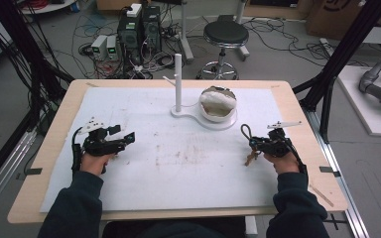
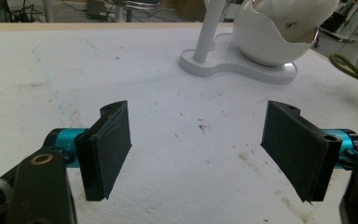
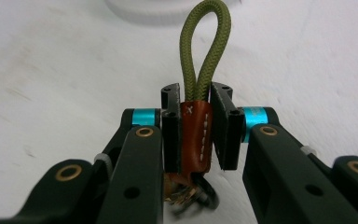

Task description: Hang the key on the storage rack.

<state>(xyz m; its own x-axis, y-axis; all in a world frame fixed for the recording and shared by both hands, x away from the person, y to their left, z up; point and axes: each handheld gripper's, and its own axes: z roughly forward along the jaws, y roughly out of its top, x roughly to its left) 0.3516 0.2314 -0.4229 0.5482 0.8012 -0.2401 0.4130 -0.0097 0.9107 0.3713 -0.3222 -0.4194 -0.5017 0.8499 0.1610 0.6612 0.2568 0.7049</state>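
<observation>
A keychain with an olive rope loop, a brown leather sleeve and metal rings below is clamped at the sleeve by my right gripper, which is shut on it. In the high view the right gripper is at the right of the white mat, with the rope loop sticking up toward the far side and the keys hanging by the mat. My left gripper rests at the mat's left, open with nothing between its pads. The rope loop also appears at the right edge of the left gripper view.
A white stand with an upright post and a cracked-egg-shaped white bowl sits at the far middle of the mat. The wooden table edge frames the mat. A stool and cables lie beyond the table.
</observation>
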